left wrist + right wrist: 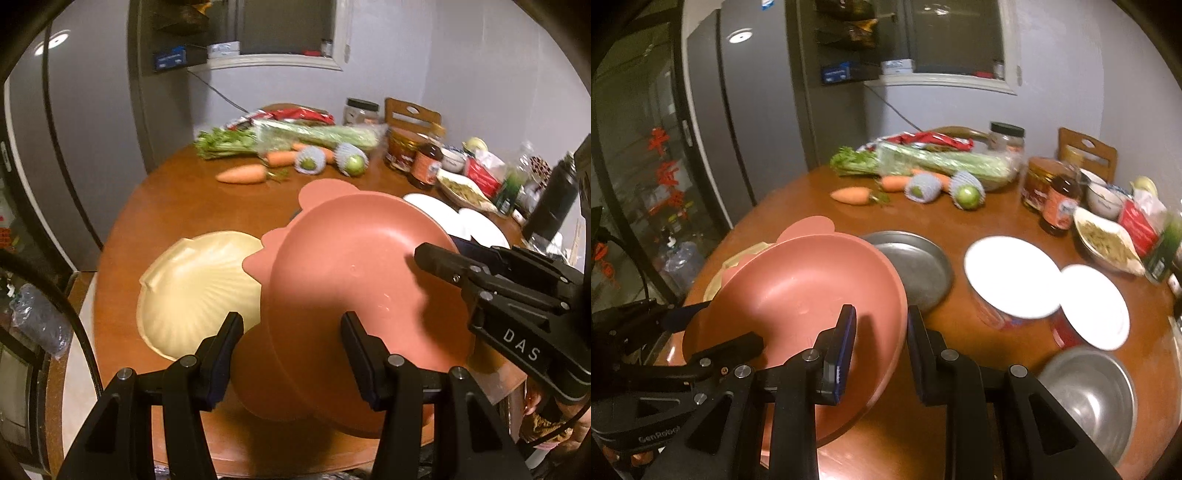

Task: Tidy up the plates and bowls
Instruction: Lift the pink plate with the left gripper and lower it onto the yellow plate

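Pink bowl (798, 291) lifted, tilted over table (960, 221); left gripper (291, 332) and right gripper (881, 325) both clamp its rim.

A bowl (798, 295) sits between both grippers' jaws; a scalloped dish (195, 288) lies left, a metal plate (916, 266) beyond.
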The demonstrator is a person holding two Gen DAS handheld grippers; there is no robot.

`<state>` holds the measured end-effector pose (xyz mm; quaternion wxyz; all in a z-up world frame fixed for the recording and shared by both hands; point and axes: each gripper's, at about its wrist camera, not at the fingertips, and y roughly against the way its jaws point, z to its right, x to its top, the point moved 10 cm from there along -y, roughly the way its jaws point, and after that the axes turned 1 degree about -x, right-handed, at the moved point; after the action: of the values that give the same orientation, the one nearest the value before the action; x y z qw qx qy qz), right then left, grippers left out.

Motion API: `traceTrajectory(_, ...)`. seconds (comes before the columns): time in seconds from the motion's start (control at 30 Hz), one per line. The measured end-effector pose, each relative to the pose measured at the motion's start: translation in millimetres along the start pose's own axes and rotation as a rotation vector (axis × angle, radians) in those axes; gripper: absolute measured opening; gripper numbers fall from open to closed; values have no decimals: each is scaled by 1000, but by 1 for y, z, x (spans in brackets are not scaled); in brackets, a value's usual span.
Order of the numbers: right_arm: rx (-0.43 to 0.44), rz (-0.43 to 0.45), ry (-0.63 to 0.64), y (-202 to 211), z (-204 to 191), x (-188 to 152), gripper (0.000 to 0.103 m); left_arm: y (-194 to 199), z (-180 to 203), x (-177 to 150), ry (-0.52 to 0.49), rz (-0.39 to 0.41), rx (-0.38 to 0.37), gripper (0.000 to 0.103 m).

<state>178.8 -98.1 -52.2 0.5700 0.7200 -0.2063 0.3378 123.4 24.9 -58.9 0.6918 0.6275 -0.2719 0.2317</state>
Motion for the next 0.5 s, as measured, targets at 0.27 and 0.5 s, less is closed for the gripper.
traceTrajectory(0.27, 49, 23, 57, -18, -45, 37, 28, 9, -50, 17, 46, 37, 66, 55)
traceTrajectory(0.5, 98, 13, 107, -49, -82, 58, 28, -5, -92, 23, 101, 23, 112, 55)
